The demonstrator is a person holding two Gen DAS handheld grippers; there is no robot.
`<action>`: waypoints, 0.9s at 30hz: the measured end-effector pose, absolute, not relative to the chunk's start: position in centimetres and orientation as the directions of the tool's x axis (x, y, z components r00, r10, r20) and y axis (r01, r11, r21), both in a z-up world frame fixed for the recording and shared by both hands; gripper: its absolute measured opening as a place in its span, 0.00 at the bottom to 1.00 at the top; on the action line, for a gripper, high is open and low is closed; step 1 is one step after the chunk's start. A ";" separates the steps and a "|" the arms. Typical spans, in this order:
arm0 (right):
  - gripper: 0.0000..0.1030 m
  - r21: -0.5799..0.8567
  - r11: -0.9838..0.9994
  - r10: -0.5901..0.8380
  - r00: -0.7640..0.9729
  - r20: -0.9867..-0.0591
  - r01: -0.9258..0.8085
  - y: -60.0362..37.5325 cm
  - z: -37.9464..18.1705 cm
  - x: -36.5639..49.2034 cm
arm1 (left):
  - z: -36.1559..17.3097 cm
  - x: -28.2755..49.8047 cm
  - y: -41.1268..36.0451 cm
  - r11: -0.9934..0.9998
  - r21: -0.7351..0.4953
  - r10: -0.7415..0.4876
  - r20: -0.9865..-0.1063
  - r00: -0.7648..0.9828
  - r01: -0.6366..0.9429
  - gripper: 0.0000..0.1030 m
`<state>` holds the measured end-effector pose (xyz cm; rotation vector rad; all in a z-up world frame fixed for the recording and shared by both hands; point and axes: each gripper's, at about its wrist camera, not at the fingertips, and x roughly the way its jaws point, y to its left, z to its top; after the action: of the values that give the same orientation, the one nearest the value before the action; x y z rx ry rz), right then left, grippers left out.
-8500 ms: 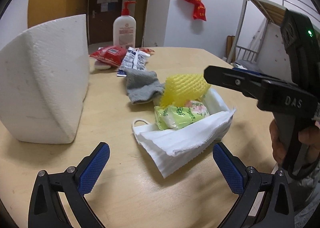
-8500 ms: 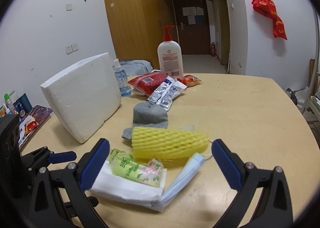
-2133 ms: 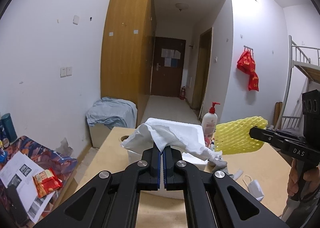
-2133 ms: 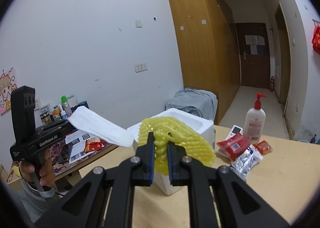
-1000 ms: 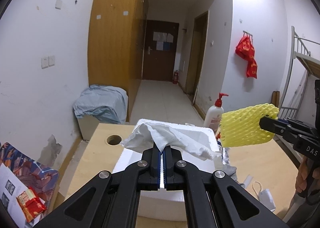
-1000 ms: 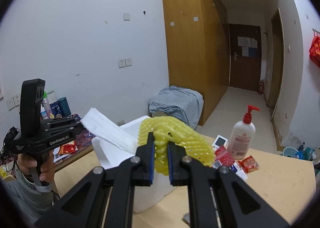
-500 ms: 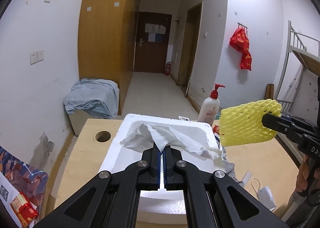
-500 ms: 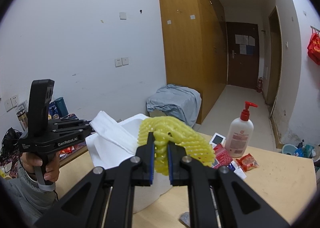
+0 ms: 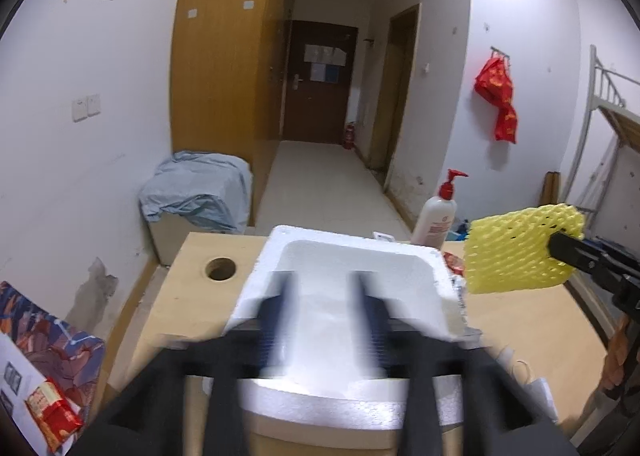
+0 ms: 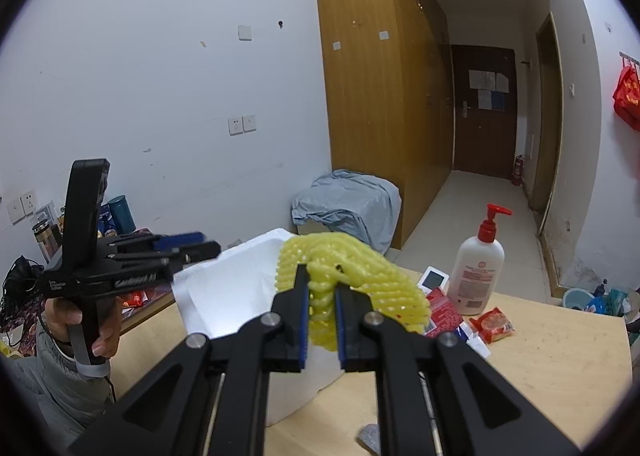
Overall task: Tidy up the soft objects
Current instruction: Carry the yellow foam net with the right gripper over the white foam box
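A white foam box [image 9: 276, 252] with thick grainy walls and a rounded hollow stands on the pale wooden surface [image 9: 180, 308]; inside it lies something white and soft, a folded cloth or tissue [image 10: 224, 292], though blur hides its detail in the left wrist view. The left gripper [image 9: 326, 312] hovers right over the box — its fingers have just been opening and stand apart, smeared by motion, with nothing pressed between them. The right gripper [image 10: 322, 320] has its fingers closed on a yellow foam net [image 10: 352, 280], a springy mesh sleeve with a diamond-patterned weave, held in the air just beside the box's right side and above the surface. Behind the box stands a white pump bottle [image 10: 476, 276] with a red top, and next to it lie a red packet [image 10: 492, 324] and other crinkled wrappers. A round hole [image 9: 220, 269] is cut through the surface left of the box.
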<state>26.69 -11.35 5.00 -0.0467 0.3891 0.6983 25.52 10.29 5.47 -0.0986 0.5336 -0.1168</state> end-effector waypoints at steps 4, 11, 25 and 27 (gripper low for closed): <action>0.13 0.083 0.768 0.616 0.697 -0.367 -0.635 -11.3 5.0 26.7 | 5.8 24.6 10.2 0.994 -0.096 -0.094 -0.454 0.886 0.056 0.98; 0.13 0.084 0.764 0.620 0.693 -0.367 -0.639 -11.2 5.0 26.6 | 5.9 24.1 10.7 0.994 -0.094 -0.093 -0.447 0.890 0.057 0.98; 0.13 0.079 0.730 0.654 0.661 -0.366 -0.679 -9.3 5.4 25.9 | 6.9 21.8 11.3 0.998 -0.063 -0.041 -0.417 0.908 0.016 0.98; 0.13 0.082 0.721 0.663 0.650 -0.372 -0.688 -8.7 5.4 25.9 | 7.0 21.1 11.5 0.998 -0.055 -0.027 -0.407 0.913 0.005 1.00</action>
<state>25.94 -8.69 5.38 -0.0691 0.3949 0.7683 21.15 11.46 7.00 -0.0533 0.4194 -0.0167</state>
